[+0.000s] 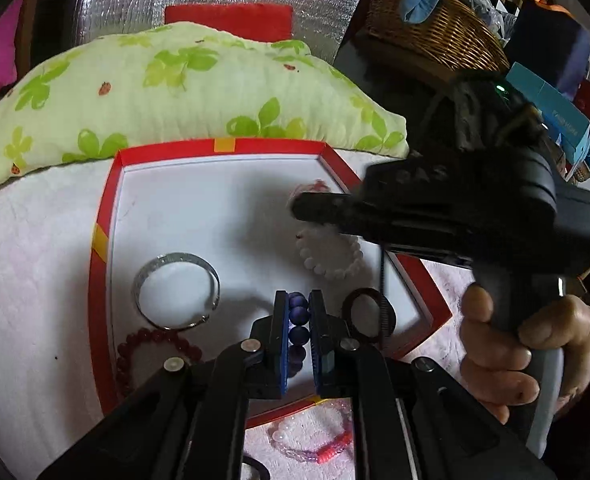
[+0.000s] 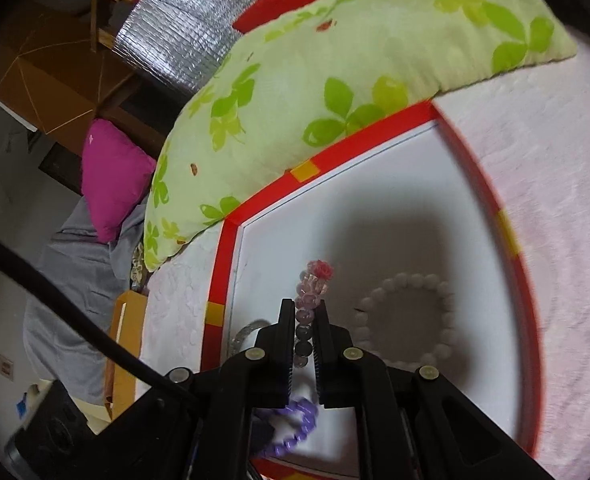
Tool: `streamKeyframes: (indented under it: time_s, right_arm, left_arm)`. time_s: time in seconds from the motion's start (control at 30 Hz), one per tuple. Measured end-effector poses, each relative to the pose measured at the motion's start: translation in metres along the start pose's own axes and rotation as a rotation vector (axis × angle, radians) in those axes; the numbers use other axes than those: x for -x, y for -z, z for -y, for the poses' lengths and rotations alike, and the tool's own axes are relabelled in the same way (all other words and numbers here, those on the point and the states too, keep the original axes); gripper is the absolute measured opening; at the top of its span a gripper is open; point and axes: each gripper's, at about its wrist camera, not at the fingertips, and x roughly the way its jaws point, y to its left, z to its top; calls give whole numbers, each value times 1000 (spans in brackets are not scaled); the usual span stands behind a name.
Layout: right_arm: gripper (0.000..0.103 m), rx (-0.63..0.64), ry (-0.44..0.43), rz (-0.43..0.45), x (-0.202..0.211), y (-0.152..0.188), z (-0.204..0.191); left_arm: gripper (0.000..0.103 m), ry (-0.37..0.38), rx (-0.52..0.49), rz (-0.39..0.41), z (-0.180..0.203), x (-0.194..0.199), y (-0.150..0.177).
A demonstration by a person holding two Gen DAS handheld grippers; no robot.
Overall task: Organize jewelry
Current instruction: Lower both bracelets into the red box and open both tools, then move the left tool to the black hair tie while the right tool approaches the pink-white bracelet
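Observation:
A white tray with a red rim (image 1: 105, 208) (image 2: 335, 152) lies on a pale cloth. My left gripper (image 1: 298, 297) is shut on a dark blue bead bracelet (image 1: 298, 312) low over the tray's near part. My right gripper (image 2: 305, 322) is shut on a pink and clear bead bracelet (image 2: 311, 290) that stands up between its pads above the tray. In the left wrist view the right gripper (image 1: 301, 206) reaches in from the right, blurred, held by a hand (image 1: 515, 352). In the tray lie a silver bangle (image 1: 177, 292), a red bead bracelet (image 1: 155, 344) and a white bead bracelet (image 1: 331, 258) (image 2: 411, 316).
A dark ring (image 1: 369, 314) lies in the tray by my left gripper. A pink bracelet (image 1: 315, 444) rests on the cloth outside the near rim. A lilac bracelet (image 2: 299, 426) shows under my right gripper. A green leaf-print pillow (image 1: 175, 92) borders the far rim; a wicker basket (image 1: 427, 28) stands behind.

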Motion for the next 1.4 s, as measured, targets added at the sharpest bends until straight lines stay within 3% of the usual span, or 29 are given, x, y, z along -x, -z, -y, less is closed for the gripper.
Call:
streamKeyframes:
  time_s: [0.17, 0.23, 0.37, 0.43, 0.67, 0.87, 0.97, 1.4]
  right_arm:
    - [12, -13, 0, -21, -13, -2, 0]
    - [12, -33, 1, -17, -13, -3, 4]
    - [12, -43, 8, -6, -5, -3, 8]
    - [12, -40, 7, -1, 0, -2, 7]
    - [13, -23, 13, 23, 29, 7, 4]
    - [15, 13, 37, 25, 46, 21, -3]
    - [32, 17, 40, 34, 54, 28, -5]
    - [34, 33, 10, 70, 88, 59, -17]
  left_arm:
    - [15, -7, 22, -7, -4, 1, 0]
    - [26, -15, 27, -3, -5, 2, -1]
    - [34, -31, 21, 9, -6, 8, -2]
    - [45, -45, 17, 20, -7, 12, -2]
    - [58, -133, 70, 89, -28, 42, -4]
    - [64, -277, 111, 146, -48, 69, 0]
    - [65, -313, 131, 156, -57, 79, 3]
    - [65, -360, 209, 145, -86, 106, 23]
